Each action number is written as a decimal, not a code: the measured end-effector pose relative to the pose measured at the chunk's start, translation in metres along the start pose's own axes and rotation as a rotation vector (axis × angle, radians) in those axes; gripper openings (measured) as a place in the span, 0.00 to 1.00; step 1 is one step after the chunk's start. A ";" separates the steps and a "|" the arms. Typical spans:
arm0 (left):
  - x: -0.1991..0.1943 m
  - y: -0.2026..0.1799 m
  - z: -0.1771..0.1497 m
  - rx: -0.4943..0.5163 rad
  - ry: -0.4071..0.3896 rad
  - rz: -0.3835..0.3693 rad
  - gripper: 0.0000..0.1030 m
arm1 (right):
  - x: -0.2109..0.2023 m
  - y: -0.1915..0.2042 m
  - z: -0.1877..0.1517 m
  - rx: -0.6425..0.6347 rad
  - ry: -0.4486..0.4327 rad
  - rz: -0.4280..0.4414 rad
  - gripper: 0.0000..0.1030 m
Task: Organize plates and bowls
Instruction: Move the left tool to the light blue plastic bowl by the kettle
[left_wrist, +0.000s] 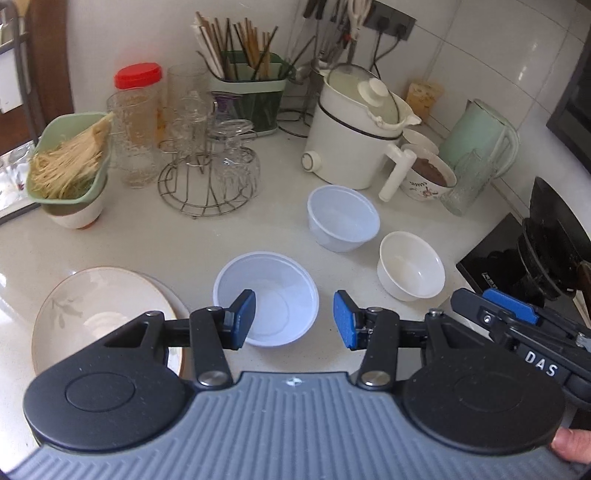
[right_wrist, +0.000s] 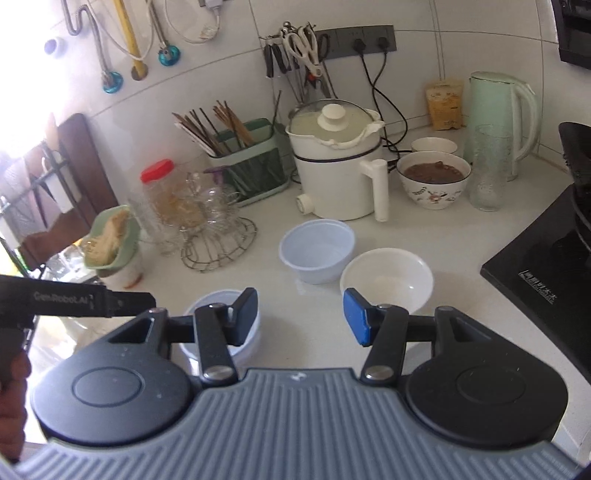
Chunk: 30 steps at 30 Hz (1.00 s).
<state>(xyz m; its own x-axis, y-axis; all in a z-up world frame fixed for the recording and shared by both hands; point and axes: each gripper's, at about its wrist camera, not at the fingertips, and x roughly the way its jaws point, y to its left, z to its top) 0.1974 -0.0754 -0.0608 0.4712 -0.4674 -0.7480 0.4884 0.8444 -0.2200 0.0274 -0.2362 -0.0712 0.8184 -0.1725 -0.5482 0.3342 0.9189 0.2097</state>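
While both grippers hang over the counter (left_wrist: 155, 240), nothing is held: the left gripper (left_wrist: 293, 319) is spread half wide above an empty plastic bowl (left_wrist: 266, 299), the right gripper (right_wrist: 300, 315) likewise before an empty white bowl (right_wrist: 388, 278). A second plastic bowl (left_wrist: 343, 218) is empty. A plate (left_wrist: 99, 314) lies left. Brown food is held in a floral bowl (right_wrist: 434, 181). "DAS" and "GenRobot.AI" are read on the tools.

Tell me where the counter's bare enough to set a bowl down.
Bare counter lies between the wire rack and the flowered plate, and another patch runs between the near plastic bowl and white ceramic bowl. Along the wall it is crowded: glasses, chopstick holder, cooker, kettle.
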 end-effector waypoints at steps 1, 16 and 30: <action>0.002 -0.001 0.001 0.001 0.003 -0.002 0.51 | 0.002 -0.002 -0.001 0.003 0.002 -0.003 0.53; 0.056 -0.023 0.037 0.011 0.016 -0.056 0.53 | 0.034 -0.039 0.013 0.046 0.024 -0.084 0.53; 0.088 -0.040 0.072 -0.003 0.022 -0.100 0.59 | 0.069 -0.059 0.039 0.019 0.017 -0.058 0.53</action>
<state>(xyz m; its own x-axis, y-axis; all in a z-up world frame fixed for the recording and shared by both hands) 0.2722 -0.1697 -0.0729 0.4043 -0.5433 -0.7357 0.5300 0.7948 -0.2957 0.0829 -0.3159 -0.0900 0.7894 -0.2189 -0.5735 0.3896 0.9006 0.1925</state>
